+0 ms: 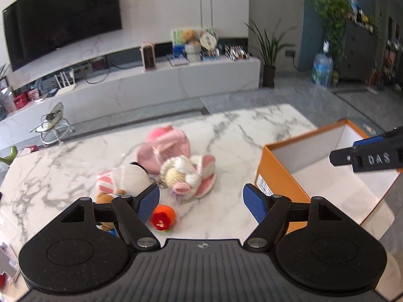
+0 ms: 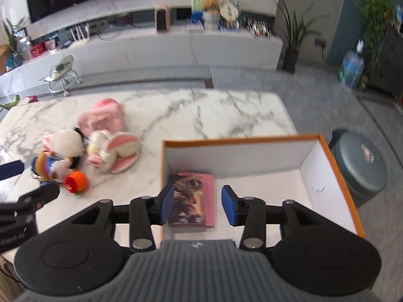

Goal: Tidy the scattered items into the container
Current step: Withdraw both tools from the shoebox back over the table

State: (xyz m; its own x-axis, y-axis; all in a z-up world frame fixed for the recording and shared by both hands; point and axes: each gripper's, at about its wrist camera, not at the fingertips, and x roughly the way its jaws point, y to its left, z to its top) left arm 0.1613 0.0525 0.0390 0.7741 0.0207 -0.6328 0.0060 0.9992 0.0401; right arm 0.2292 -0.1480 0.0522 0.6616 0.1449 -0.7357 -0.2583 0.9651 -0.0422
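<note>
A heap of soft toys lies on the marble table (image 1: 226,130): a pink plush bag (image 1: 163,148), a cream and pink knitted bunny (image 1: 189,173), a white plush with pink stripes (image 1: 126,178), a small bear doll (image 2: 47,166) and an orange knitted ball with a red flower (image 1: 163,216). My left gripper (image 1: 200,193) hovers open just in front of them, with nothing between its pads. To the right stands an orange box with white inside (image 2: 239,142). My right gripper (image 2: 197,196) is over it with its jaws apart. A pink picture booklet (image 2: 194,198) lies in the box below, free of the pads.
A round grey stool (image 2: 357,166) stands on the floor right of the box. Beyond the table's far edge are a long white TV bench (image 1: 151,85), a baby bouncer (image 1: 53,125) and a potted plant (image 1: 269,50). The box reaches the table's right edge.
</note>
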